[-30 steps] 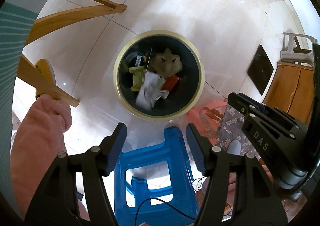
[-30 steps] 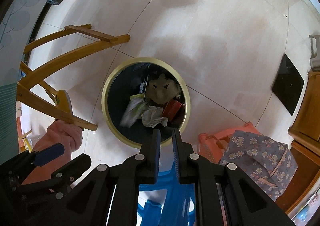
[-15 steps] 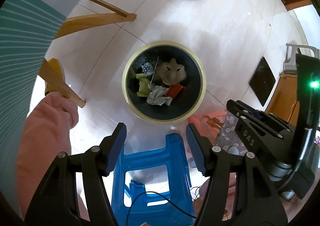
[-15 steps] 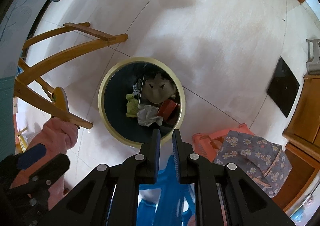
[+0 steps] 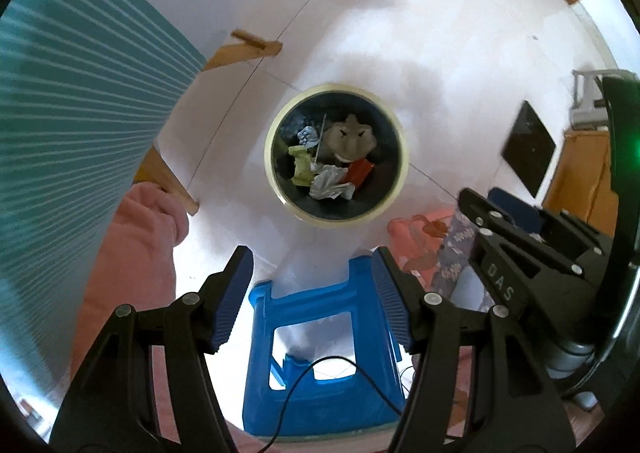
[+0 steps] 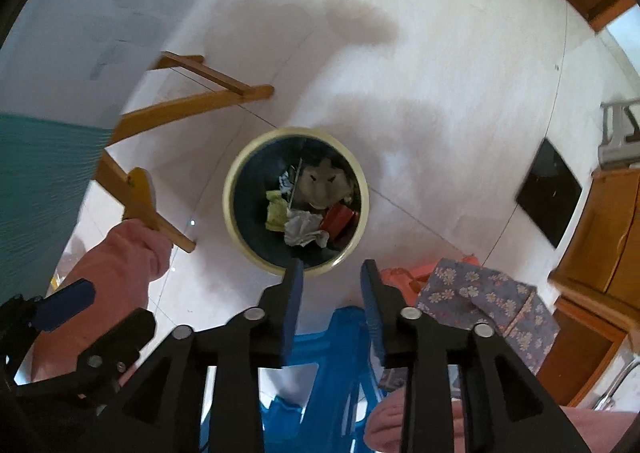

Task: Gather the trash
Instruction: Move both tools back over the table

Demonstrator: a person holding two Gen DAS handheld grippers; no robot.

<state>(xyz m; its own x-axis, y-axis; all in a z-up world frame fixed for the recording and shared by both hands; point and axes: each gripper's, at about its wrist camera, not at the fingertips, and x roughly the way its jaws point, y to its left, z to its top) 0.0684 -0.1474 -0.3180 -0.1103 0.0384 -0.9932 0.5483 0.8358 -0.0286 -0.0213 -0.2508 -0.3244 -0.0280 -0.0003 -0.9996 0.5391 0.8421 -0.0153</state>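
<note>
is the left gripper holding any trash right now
No, the left gripper has open jaws with nothing between them, and the crumpled paper lies in the bin below.

This is a room in a home. The floor [image 6: 440, 113] has pale glossy tiles. On it stands a round trash bin [image 6: 234, 213] with household waste inside. Just below the bin there is a blue plastic stool [image 5: 320, 353]. Left of the bin are wooden furniture legs [image 6: 192, 105]. Far right of the bin stands a wooden cabinet [image 6: 612, 237]. A floral cloth [image 6: 488, 301] lies lower right.
</note>
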